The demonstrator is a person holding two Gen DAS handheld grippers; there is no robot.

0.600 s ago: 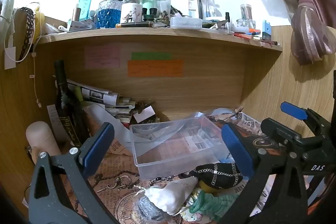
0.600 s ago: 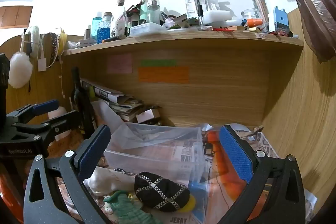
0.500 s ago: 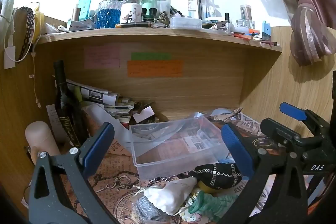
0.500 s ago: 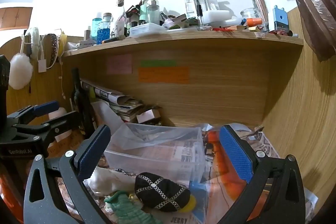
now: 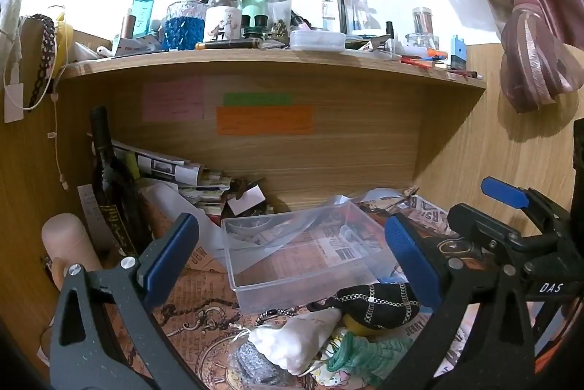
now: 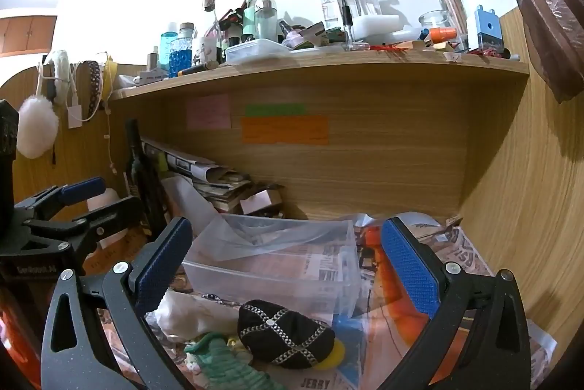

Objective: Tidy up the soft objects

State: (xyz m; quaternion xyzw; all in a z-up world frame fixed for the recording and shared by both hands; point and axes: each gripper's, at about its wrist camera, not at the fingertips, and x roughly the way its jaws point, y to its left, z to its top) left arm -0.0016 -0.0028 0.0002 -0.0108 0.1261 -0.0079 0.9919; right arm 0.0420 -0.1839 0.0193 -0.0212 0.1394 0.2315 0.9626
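**Both grippers wide open above a heap of soft things on a papered desk**

Nearest the left gripper (image 5: pixel 292 255), whose jaws are spread wide and hold nothing, lie a white cloth pouch (image 5: pixel 295 339), a green knitted piece (image 5: pixel 361 357) and a small grey sparkly item (image 5: pixel 255 360), too blurred to name. Just behind them sits a black pouch with a chain-lattice pattern (image 5: pixel 376 302), resting on something yellow. The right gripper (image 6: pixel 288 266) is likewise released and empty; below it the same black pouch (image 6: pixel 284 331) lies in front of the clear plastic box (image 6: pixel 270 276), touching its front wall. The box stands empty, with a loose clear plastic sheet (image 6: pixel 255 240) draped over its far rim.

The desk is covered in printed paper; "JERRY" (image 6: pixel 315 383) reads near the pouch. The right gripper's body in the left view bears "DAS" (image 5: pixel 551 287).

Further back stand a dark wine bottle (image 5: pixel 109 185) and stacked newspapers (image 5: pixel 171 171). Pink (image 5: pixel 173 99), green (image 5: pixel 257 99) and orange (image 5: pixel 264 120) notes stick to the back panel, their writing illegible. On the shelf (image 5: pixel 255 59) above, bottles crowd together.
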